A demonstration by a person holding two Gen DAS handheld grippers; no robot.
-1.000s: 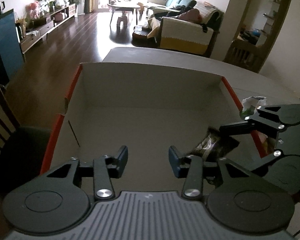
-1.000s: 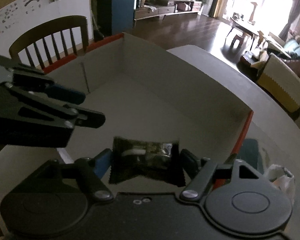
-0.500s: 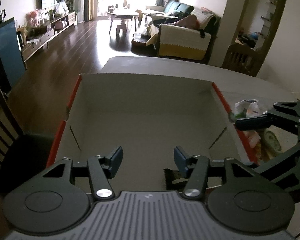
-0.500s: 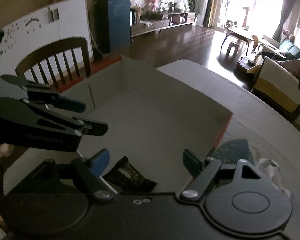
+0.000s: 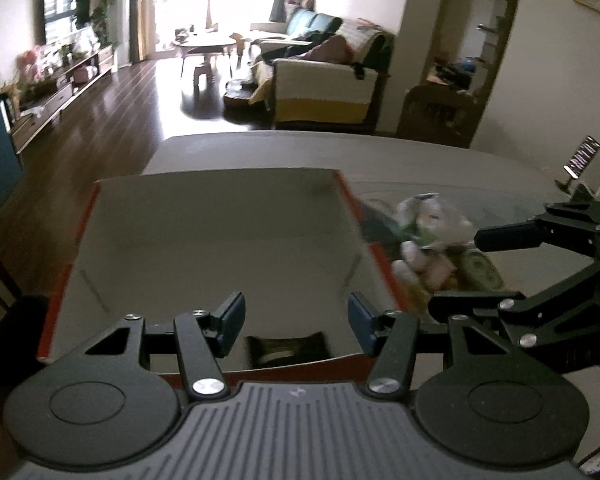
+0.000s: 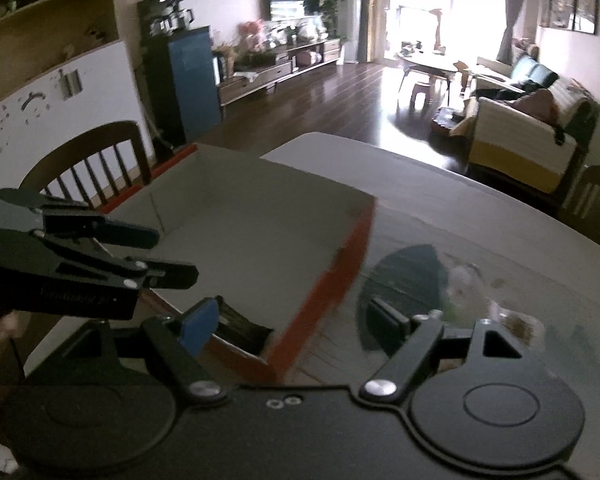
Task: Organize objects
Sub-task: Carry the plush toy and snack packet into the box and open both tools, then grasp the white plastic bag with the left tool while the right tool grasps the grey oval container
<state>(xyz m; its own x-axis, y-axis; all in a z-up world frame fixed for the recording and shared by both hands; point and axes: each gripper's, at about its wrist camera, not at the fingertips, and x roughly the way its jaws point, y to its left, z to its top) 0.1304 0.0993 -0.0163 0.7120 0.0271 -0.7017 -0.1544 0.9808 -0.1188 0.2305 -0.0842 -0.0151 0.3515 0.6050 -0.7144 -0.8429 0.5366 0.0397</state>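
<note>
Right hand-held gripper wide, empty, beside box; left hand-held gripper wide. Dark packet inside box. Next: reach snack pile right of box.

Empty right gripper (box beside)

**What we count on the table**

We see one cardboard box with red outer walls, and one dark packet lying inside it near the front wall. Beside the box sits one heap of pale wrapped items, too blurred for us to number. We count two grippers: the left gripper and the right gripper.
</note>
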